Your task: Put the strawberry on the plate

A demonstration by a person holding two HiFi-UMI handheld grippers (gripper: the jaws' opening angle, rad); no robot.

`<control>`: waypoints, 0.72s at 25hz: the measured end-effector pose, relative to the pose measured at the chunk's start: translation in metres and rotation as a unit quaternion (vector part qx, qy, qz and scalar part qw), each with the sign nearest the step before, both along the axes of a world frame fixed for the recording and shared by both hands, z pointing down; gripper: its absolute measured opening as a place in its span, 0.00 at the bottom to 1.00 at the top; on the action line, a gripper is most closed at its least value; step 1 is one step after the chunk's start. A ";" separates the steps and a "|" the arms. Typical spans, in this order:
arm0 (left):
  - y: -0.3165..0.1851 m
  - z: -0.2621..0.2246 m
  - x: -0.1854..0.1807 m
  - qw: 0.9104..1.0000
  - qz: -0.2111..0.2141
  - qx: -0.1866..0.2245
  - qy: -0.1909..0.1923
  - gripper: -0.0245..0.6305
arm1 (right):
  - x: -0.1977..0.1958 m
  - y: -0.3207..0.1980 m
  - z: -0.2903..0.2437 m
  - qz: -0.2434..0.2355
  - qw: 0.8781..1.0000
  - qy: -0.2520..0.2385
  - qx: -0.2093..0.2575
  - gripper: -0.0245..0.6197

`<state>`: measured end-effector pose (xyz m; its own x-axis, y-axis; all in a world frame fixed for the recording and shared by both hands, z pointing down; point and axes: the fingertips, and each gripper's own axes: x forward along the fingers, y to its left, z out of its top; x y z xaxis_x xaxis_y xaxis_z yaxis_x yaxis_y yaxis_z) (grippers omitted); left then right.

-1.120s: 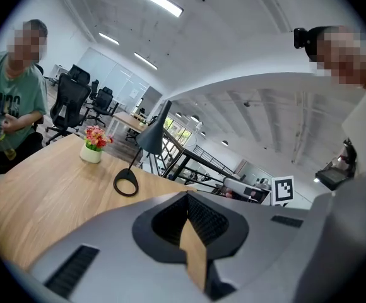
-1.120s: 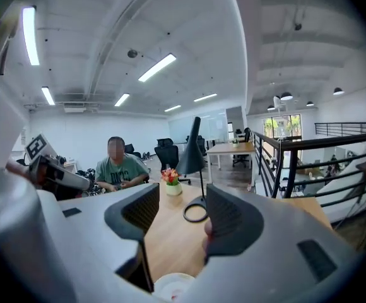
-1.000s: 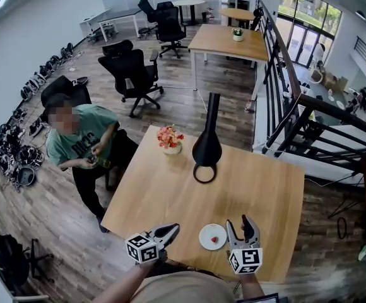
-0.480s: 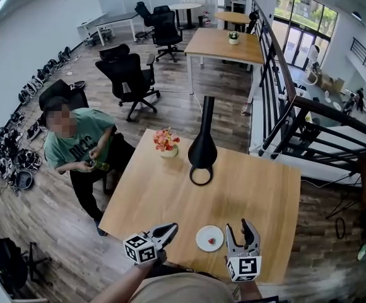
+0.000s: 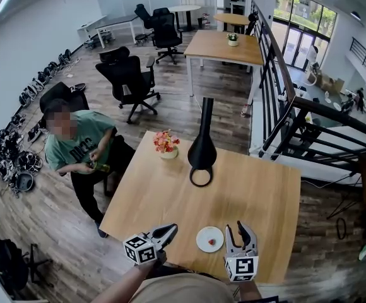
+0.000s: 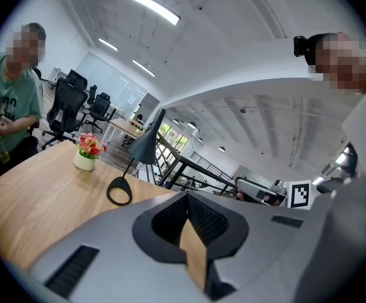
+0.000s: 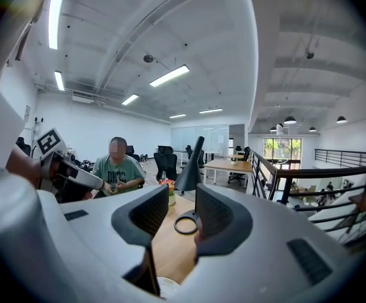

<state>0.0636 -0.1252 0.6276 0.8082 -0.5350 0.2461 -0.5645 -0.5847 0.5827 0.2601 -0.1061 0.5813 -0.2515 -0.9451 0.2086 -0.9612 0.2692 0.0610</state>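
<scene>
Since the small red strawberry (image 5: pixel 212 240) already lies on the round white plate (image 5: pixel 202 237), close to the near edge of the light wooden counter (image 5: pixel 164 194), the task looks done. Your right gripper (image 5: pixel 242 228) stands just right of the plate with its jaws closing on nothing, only bare counter between them. Your left gripper (image 5: pixel 172 228) hangs off the plate's left side, jaws pressed together and empty, probably parked there to keep clear.
</scene>
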 end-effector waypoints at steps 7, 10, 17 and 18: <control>0.001 -0.001 -0.004 1.000 -0.004 -0.002 0.000 0.04 | -0.008 -0.002 -0.003 -0.010 1.000 -0.001 0.003 0.25; 0.002 0.001 -0.005 1.000 -0.005 -0.004 0.001 0.04 | -0.008 -0.002 -0.001 -0.010 1.000 -0.001 0.002 0.25; 0.004 0.003 -0.004 1.000 -0.004 -0.006 0.001 0.04 | -0.007 -0.001 0.000 -0.010 1.000 0.001 0.002 0.25; 0.004 0.003 -0.004 1.000 -0.003 -0.005 0.002 0.04 | -0.007 -0.001 0.000 -0.009 1.000 0.001 0.001 0.25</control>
